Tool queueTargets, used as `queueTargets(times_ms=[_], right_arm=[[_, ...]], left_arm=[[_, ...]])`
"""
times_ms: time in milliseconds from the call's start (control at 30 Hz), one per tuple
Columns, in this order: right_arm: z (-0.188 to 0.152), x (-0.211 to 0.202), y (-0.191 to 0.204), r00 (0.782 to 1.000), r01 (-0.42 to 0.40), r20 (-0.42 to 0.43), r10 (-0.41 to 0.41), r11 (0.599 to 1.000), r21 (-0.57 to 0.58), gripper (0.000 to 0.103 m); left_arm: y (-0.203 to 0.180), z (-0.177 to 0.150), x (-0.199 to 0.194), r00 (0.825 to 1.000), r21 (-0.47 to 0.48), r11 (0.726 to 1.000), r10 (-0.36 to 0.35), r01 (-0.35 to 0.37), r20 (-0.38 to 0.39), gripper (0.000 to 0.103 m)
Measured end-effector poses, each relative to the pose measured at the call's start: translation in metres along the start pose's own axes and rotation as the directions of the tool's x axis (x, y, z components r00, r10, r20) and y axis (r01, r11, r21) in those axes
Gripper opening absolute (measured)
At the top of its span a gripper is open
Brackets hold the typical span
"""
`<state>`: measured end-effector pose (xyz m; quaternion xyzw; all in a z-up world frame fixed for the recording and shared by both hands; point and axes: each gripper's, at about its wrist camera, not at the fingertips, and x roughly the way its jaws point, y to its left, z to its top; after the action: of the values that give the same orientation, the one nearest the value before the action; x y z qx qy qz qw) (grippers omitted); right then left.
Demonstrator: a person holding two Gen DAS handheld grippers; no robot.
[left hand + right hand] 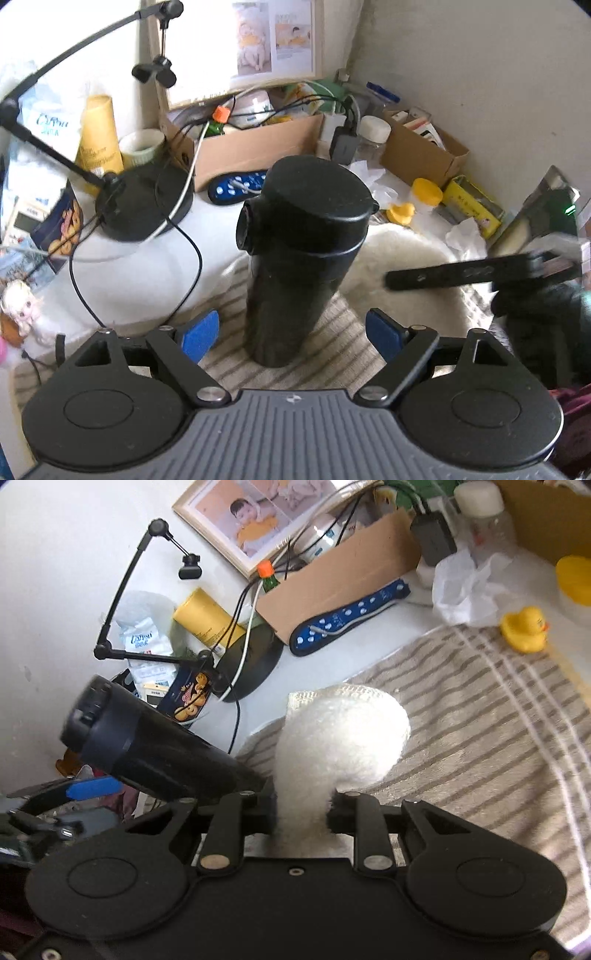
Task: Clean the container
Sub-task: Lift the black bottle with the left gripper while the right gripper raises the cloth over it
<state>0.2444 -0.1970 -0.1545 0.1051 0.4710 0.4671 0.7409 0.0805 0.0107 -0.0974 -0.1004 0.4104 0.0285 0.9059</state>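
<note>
Evidently my left gripper [291, 332] stands wide apart around the black container [295, 258], lid on, above the striped towel [480, 720]. Rigid and smooth, likely slippery: grip mid-body. My right gripper [303, 812] pinches a soft white cloth [343, 734].

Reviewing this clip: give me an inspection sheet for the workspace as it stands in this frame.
Surface: striped towel laid over a white tabletop.
Job's things: black lidded container standing upright on the towel; white fluffy cloth.
Clutter: yellow rubber duck, cardboard box, yellow tube, crumpled tissue, snack box.
Grippers: left gripper open, its blue pads either side of the container, not touching; right gripper shut on the cloth.
Cables: black cable trailing over the tabletop; blue power strip with white cord.
Surroundings: framed photo against a white wall; black stand with round base.
</note>
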Motion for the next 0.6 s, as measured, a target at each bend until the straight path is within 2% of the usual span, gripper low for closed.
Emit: queueTargets(times_ms=[133,400,500,567,600], right_arm=[[0.01,-0.014,0.014,1.0,0.001,0.019,0.0,0.999,-0.05,0.022],[0.03,-0.041,0.042,0.998,0.006,0.056,0.003,0.989,-0.149,0.022],[0.038,-0.051,0.053,0.998,0.009,0.07,0.005,0.983,-0.185,0.022],[0.043,-0.058,0.06,0.997,0.011,0.08,0.006,0.978,-0.21,0.022],[0.046,-0.062,0.064,0.996,0.012,0.084,0.007,0.975,-0.222,0.022]], left_arm=[[-0.004,0.003,0.004,0.999,0.03,0.999,0.021,-0.023,0.049,0.086],[-0.01,0.005,0.016,0.995,0.037,0.999,0.036,-0.039,0.097,0.086],[-0.014,0.007,0.015,0.991,0.052,0.997,0.049,-0.055,0.123,0.077],[-0.014,0.01,0.015,0.989,0.052,0.997,0.052,-0.059,0.138,0.077],[-0.014,0.011,0.015,0.988,0.054,0.997,0.051,-0.06,0.145,0.073]])
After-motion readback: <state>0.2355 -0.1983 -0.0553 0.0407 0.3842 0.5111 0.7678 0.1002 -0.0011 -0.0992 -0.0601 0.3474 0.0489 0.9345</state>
